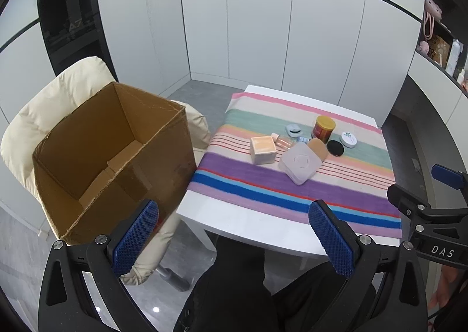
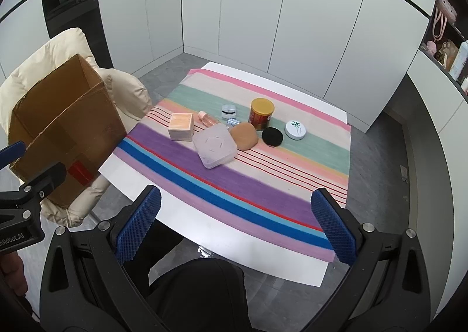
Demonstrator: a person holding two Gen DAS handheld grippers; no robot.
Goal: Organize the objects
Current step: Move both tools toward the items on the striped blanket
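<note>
Small objects sit in a cluster on a striped cloth [image 2: 263, 185] on a white table [image 2: 234, 247]: a peach box [image 2: 181, 126], a frosted square case [image 2: 215, 145], a tan sponge [image 2: 244, 133], a black round pad [image 2: 272, 136], a white round tin [image 2: 295, 129], a yellow-lidded red can [image 2: 261, 114], a pink bottle [image 2: 206, 117] and a small clear case [image 2: 228, 111]. An open empty cardboard box [image 1: 114, 156] rests on a cream chair [image 1: 44, 106] left of the table. My left gripper [image 1: 234, 241] and right gripper [image 2: 237, 226] are both open and empty, held before the table's near edge.
White cabinet walls surround the table. A shelf [image 2: 450, 48] with bags and bottles is at the right. The person's dark-clothed legs [image 2: 199, 288] are below the grippers. The right gripper also shows at the right edge of the left wrist view [image 1: 433, 209].
</note>
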